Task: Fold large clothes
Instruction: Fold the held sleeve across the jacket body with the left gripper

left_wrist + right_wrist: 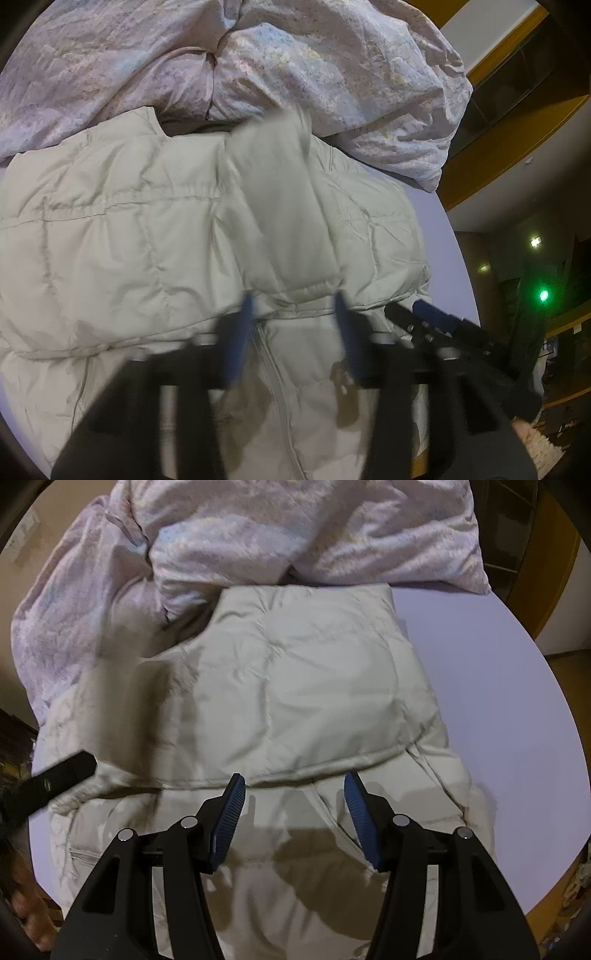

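A large cream quilted puffer jacket (122, 236) lies spread on a pale lilac bed sheet (491, 686). In the left wrist view one sleeve (280, 206) lies folded over the body, and my left gripper (295, 306) hovers open just above its cuff edge, blurred by motion. In the right wrist view the jacket (303, 679) has a folded panel on top, and my right gripper (295, 786) is open and empty above that panel's near edge. The right gripper also shows in the left wrist view (436, 321), and the left one at the left of the right wrist view (55, 775).
A crumpled floral duvet (258, 62) is heaped behind the jacket, and it also shows in the right wrist view (295, 528). Wooden furniture (509, 155) and a green light (543, 294) stand beyond the bed's right side.
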`<action>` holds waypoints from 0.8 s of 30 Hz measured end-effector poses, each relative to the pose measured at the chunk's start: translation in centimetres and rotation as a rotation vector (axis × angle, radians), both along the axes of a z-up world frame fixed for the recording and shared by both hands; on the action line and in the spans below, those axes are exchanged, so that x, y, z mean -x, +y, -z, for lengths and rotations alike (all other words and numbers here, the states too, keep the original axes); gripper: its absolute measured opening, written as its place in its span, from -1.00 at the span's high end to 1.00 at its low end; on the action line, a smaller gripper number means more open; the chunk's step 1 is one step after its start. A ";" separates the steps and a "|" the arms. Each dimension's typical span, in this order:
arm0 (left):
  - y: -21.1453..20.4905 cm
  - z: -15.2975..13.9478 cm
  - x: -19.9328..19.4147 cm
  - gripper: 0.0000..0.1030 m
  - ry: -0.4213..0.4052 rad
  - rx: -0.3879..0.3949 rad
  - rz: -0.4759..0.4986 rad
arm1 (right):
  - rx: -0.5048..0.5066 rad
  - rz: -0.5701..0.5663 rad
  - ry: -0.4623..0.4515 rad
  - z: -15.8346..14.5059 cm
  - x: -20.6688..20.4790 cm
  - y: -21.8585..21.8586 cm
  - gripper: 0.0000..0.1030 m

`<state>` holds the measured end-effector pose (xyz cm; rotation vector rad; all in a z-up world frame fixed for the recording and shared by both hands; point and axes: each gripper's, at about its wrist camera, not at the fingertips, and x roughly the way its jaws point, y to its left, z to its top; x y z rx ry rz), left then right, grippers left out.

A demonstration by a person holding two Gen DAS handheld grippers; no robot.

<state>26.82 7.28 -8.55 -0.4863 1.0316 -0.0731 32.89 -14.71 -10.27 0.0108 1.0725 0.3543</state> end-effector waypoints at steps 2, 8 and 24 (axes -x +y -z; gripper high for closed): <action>0.5 -0.3 0.7 -0.31 -0.019 -0.001 -0.010 | -0.037 -0.014 -0.021 -0.9 0.0 0.4 -0.05; 4.5 -1.2 3.9 -0.42 -0.017 -0.047 -0.096 | -0.146 -0.163 -0.075 -3.0 -0.2 5.0 0.49; 15.7 0.4 14.3 -0.49 0.133 -0.185 -0.387 | 0.176 -0.277 0.037 6.0 -3.5 14.0 0.64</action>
